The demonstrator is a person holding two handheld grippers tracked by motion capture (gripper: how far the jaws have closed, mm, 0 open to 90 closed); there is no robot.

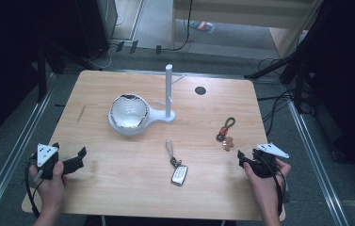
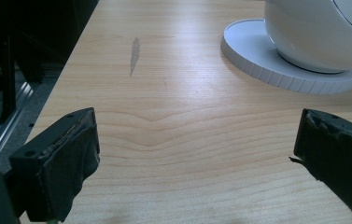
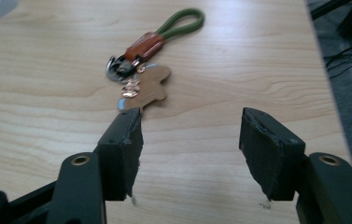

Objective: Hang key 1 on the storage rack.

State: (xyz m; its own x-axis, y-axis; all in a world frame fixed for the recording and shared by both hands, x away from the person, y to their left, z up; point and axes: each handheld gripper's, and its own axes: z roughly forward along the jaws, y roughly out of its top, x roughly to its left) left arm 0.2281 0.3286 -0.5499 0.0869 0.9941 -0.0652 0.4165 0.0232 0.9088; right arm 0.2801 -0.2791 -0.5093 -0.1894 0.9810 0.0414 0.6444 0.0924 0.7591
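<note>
Keychain with green loop, brown leather tab and gingerbread-man charm (image 3: 148,70) lies flat on the table (image 1: 118,188), right side, well apart from the stand. Right gripper (image 1: 249,161) sits just behind it, aimed at it; jaws partly apart with nothing between them, charm just ahead of one jaw tip. Likely lining up for a pick. Second key fob on a strap (image 1: 177,170) lies mid-table, untouched. White hook stand (image 1: 169,92) with white bowl (image 1: 128,112) on its base stands farther back, pegs bare, probably where the keys go. Left gripper (image 1: 67,160) rests near the left table edge, jaws spread wide, empty, out of the way.
</note>
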